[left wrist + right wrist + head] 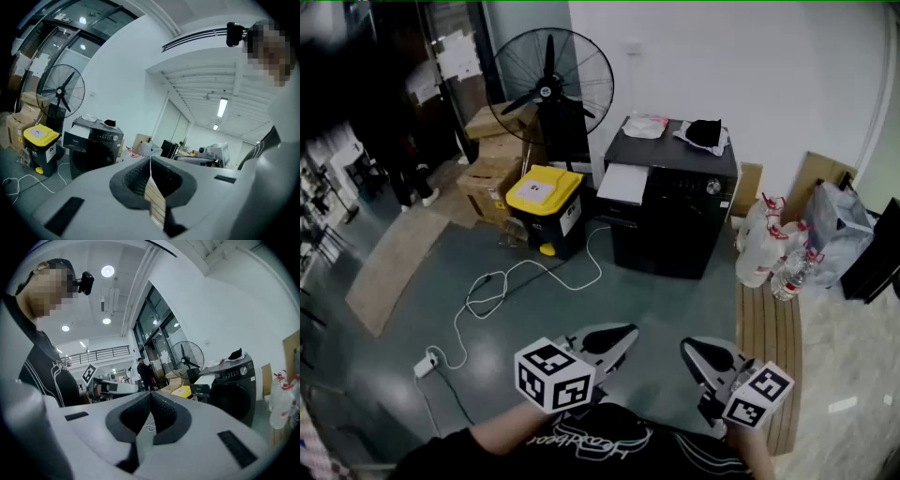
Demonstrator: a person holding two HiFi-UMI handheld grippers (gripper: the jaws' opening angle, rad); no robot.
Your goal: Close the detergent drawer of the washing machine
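Note:
A black front-loading washing machine (675, 220) stands against the far white wall. Its detergent drawer (622, 183) sticks out at the top left, pale and open. It is also seen in the left gripper view as the washing machine (91, 147) with its drawer (78, 130), and in the right gripper view as the washing machine (232, 385) with its drawer (205, 379). My left gripper (623, 336) and right gripper (688, 348) are held low near my body, far from the machine. Both are shut with nothing between the jaws.
A big floor fan (548, 89), a yellow-lidded bin (546, 199) and cardboard boxes (492, 169) stand left of the machine. A white cable (516, 281) trails over the grey floor. Jugs and bottles (769, 248) sit on a wooden pallet (769, 328) at right. A black cloth (705, 133) lies on the machine's top.

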